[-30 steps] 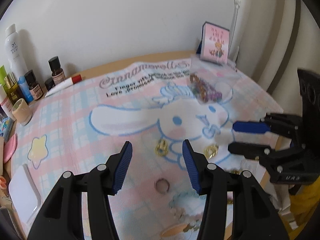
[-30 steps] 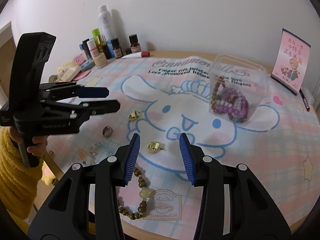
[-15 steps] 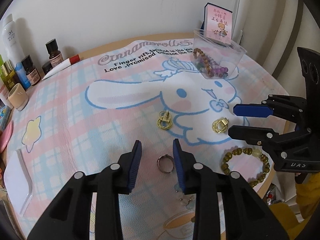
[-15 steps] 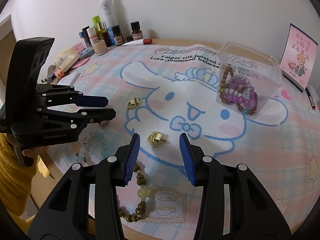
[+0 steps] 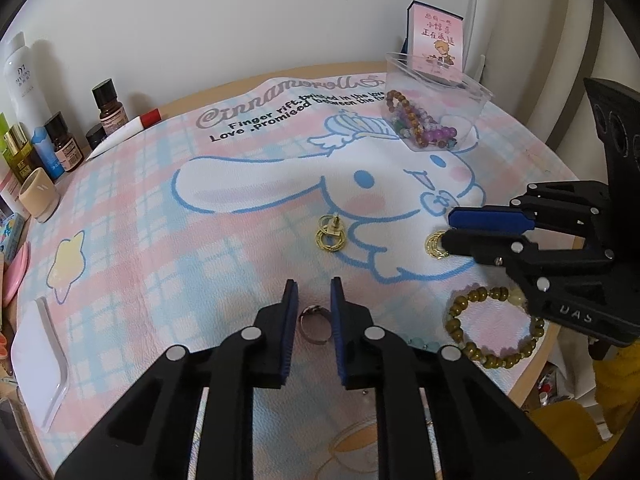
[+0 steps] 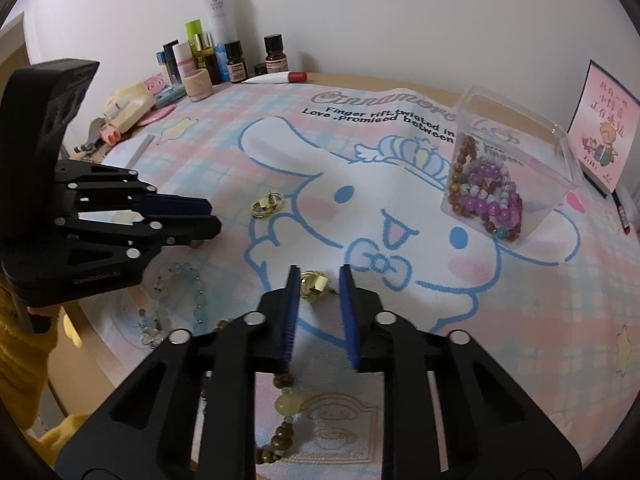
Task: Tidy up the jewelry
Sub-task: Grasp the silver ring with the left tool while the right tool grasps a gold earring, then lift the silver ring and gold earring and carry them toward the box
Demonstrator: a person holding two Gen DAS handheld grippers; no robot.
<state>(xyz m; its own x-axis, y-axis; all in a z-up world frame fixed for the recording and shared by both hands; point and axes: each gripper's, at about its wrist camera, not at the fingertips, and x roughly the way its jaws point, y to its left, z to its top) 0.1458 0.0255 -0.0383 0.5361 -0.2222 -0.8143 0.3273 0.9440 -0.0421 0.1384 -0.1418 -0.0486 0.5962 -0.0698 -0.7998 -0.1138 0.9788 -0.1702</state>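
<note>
On the "Cinnamoroll" mat [image 5: 168,208], the left claw [image 5: 314,294] closes around a ring [image 5: 315,322], the right claw [image 6: 318,280] around a gold earring [image 6: 314,285].

Soft, even indoor light, faint shadows, sharp focus, strong fisheye bending with dark corners.

A round wooden table [image 5: 532,376] carries a pink cartoon mat [image 5: 168,216]; bottles [image 6: 216,56] stand at ten o'clock, a white tray [image 5: 36,364] at eight, a card [image 5: 436,42] at one
</note>
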